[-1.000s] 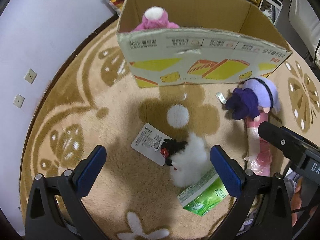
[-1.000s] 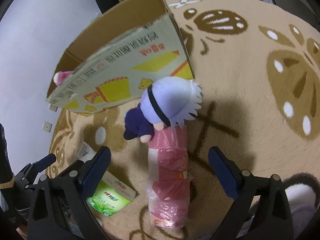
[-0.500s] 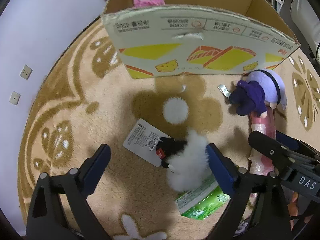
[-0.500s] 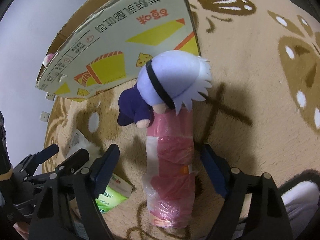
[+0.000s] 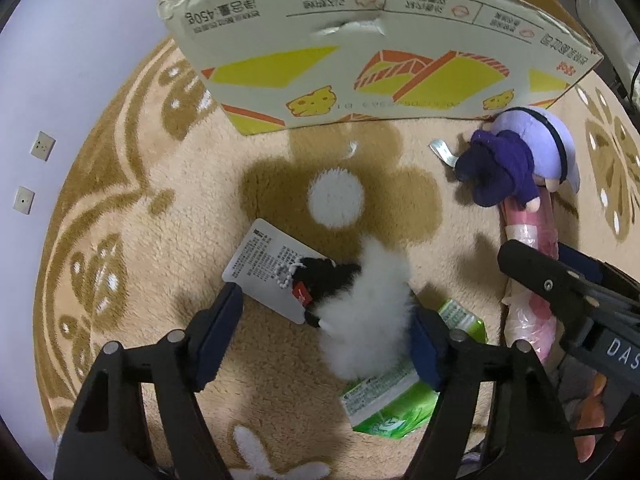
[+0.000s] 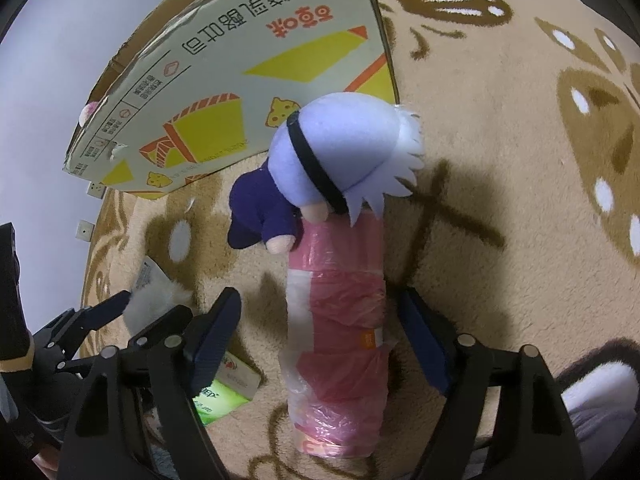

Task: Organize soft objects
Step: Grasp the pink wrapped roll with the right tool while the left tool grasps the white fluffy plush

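While a tan rug (image 5: 168, 216) with brown flower shapes covers the floor up to a pale wall (image 5: 60, 60), a cardboard box (image 5: 360, 60) stands far. Nearer right, the pink roll (image 6: 336, 312) lies lengthwise, near to far, between the right gripper (image 6: 320, 336) closing jaws, untouched. Left, a fluffy white toy (image 5: 368, 308) sits between the left gripper (image 5: 324, 328) closing jaws

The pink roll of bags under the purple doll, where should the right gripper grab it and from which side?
Grip the pink roll across its middle, coming straight down from above. It lies flat on the rug, a long cylinder with both sides exposed there; the purple doll covers its far end. The right gripper already straddles that section, jaws closing, pads not yet touching.
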The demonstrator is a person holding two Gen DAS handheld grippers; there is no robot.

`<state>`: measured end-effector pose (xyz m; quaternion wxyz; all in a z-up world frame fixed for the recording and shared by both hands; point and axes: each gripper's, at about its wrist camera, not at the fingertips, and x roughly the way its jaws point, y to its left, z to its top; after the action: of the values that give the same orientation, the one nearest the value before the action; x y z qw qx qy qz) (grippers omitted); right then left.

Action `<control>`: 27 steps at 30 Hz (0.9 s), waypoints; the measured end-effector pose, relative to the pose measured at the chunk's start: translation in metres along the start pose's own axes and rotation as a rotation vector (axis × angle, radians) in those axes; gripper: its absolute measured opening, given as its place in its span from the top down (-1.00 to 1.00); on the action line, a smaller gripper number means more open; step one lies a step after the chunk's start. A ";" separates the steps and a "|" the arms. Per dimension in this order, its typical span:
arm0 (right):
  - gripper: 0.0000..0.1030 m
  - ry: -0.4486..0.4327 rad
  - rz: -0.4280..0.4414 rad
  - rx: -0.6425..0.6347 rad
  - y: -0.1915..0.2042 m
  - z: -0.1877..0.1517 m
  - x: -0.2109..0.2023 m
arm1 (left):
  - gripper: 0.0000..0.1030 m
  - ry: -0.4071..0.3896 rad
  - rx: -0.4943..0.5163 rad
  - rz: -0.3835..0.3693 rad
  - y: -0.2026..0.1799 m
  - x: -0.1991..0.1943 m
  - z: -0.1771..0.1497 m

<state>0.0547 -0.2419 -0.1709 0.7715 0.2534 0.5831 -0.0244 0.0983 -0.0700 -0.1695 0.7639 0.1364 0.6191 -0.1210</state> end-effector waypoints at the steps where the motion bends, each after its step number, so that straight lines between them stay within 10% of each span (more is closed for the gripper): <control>1: -0.56 0.000 -0.002 0.002 -0.001 0.000 0.000 | -0.43 -0.003 0.003 0.001 -0.002 0.000 0.000; 15: -0.53 0.011 -0.048 -0.033 0.009 -0.004 0.009 | 0.16 -0.009 0.029 -0.025 -0.026 -0.002 -0.003; 27: 0.08 -0.021 -0.078 0.003 0.010 -0.007 0.009 | 0.24 -0.049 0.023 -0.013 -0.027 -0.016 -0.004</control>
<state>0.0544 -0.2283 -0.1770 0.7757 0.2312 0.5843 -0.0582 0.0816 -0.0935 -0.1567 0.7763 0.1382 0.5997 -0.1363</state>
